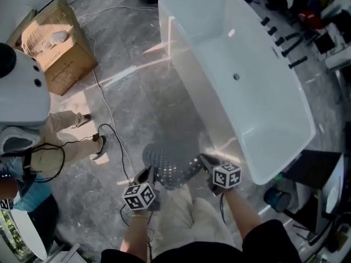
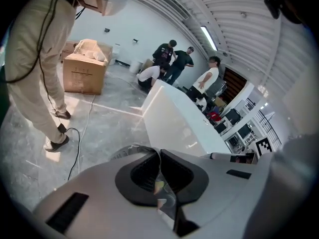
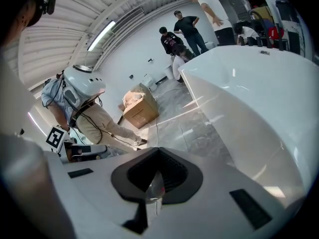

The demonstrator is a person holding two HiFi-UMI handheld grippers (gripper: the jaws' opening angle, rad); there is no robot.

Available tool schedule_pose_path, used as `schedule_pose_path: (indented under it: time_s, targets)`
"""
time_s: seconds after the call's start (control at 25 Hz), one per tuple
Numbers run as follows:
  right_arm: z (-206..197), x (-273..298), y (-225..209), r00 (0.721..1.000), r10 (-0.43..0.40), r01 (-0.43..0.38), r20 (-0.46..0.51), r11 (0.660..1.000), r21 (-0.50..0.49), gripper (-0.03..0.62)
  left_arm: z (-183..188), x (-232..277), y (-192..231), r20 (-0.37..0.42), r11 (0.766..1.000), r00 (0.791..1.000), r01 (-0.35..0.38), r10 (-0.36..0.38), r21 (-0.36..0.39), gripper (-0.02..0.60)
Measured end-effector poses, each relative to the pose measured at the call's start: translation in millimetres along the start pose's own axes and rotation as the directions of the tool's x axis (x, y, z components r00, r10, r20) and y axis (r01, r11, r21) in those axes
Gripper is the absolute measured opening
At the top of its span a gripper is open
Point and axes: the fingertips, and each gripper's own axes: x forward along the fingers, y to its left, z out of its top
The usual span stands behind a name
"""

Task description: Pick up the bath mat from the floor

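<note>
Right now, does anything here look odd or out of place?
Only mildly: the grey bath mat is pinched at its near edge by the left tool and right tool, beside the bathtub. A loose cable snakes across the floor past someone's shoes.

The person is wearing black sleeves [image 1: 264, 239] and beige trousers [image 1: 192, 218], the left gripper [image 1: 148, 172] and right gripper [image 1: 203, 159] each showing a pale grey shell, dark pads [image 2: 144, 172] and a black-and-white marker cube [image 1: 139, 196].
</note>
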Motion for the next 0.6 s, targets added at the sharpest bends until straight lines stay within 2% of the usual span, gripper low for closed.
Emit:
schedule_pose_path:
  time_s: [0.2,0.6]
  targets:
    - [10,-33,28,1.0,0.0,0.0,0.017,1.0,-0.011,0.012,11,-27,-29,-0.006,0.998,0.999,0.041,-0.041,0.048,0.011]
    - [46,-104,46,0.991,0.003,-0.001,0.132,1.0,-0.013,0.012,51,-70,-78,0.09,0.987,0.989,0.104,-0.115,0.122,0.011]
